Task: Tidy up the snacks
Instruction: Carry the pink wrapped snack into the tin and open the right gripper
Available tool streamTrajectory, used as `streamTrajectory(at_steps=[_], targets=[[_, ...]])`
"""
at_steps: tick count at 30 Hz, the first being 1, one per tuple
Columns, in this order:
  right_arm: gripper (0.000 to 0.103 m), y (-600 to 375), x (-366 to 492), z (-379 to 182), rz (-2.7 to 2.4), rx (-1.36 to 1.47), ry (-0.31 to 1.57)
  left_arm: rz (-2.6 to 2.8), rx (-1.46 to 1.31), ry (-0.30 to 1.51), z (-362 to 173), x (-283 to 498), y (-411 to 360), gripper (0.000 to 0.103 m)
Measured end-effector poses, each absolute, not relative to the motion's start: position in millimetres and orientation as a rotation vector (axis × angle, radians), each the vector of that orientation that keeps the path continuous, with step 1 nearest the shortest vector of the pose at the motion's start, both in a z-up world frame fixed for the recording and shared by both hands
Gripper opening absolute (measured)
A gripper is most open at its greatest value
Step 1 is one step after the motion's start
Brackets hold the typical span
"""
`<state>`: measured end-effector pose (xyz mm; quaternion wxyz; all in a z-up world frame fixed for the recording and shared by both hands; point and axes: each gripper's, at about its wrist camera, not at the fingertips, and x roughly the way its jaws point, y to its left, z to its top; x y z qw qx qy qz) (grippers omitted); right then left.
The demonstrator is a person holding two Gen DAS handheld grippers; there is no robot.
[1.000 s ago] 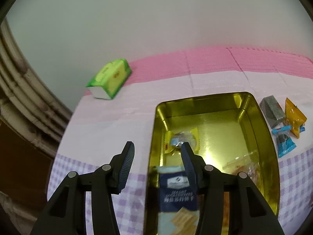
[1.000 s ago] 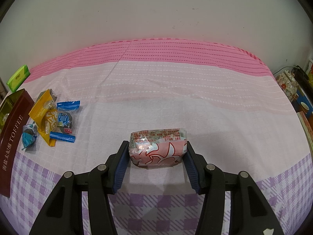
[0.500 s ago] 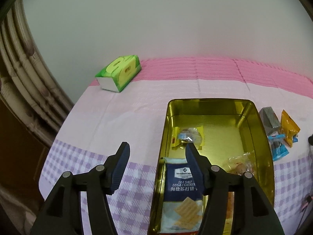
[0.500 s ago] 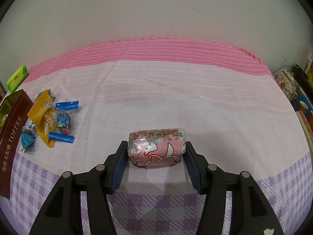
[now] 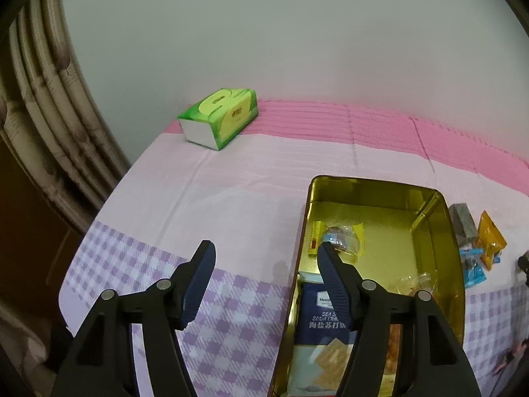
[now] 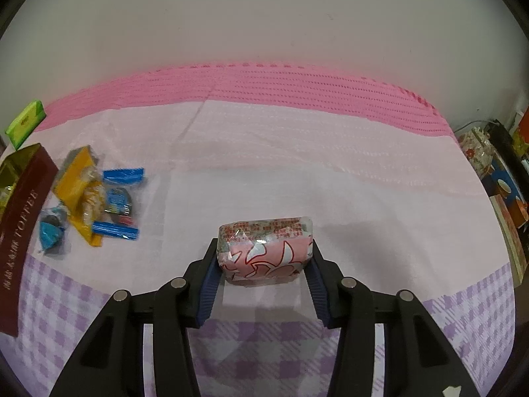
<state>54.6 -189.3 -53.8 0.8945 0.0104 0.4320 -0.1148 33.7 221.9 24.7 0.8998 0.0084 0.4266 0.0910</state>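
My right gripper [image 6: 264,258] is shut on a pink and white wrapped snack pack [image 6: 266,251] and holds it over the tablecloth. Left of it lies a pile of loose snacks: a yellow packet [image 6: 79,182] and blue-wrapped candies [image 6: 123,176]. The gold toffee tin [image 5: 436,231] stands open in the left wrist view, with a blue soda cracker pack [image 5: 322,327], a yellow packet [image 5: 340,236] and other snacks inside. Its dark red side [image 6: 23,221] shows at the left of the right wrist view. My left gripper [image 5: 264,258] is open and empty above the tin's left rim.
A green tissue pack [image 5: 220,115] lies at the far left by the wall. More loose snacks [image 5: 476,241] lie right of the tin. The table's left edge drops off near a curtain [image 5: 39,115]. Cluttered items [image 6: 496,172] stand off the right edge.
My left gripper has pulled back and up and swung left, so the tin now sits further right. My right gripper has lifted the pink pack slightly and shifted a little.
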Motion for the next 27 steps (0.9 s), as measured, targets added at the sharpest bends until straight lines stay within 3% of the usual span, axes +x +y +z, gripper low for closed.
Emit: streamTrajectory(at_steps=[13, 27], targets=[[0.045, -81.0, 81.5, 13.8, 0.096, 0.011, 0.791, 0.301, -0.045, 0.891, 27.4, 32.7, 252.7, 0.076], [0.045, 53.4, 123.2, -12.5, 0.320, -0.108, 0.879, 0.393, -0.115, 0.922, 25.5, 32.5, 294.9, 0.076]])
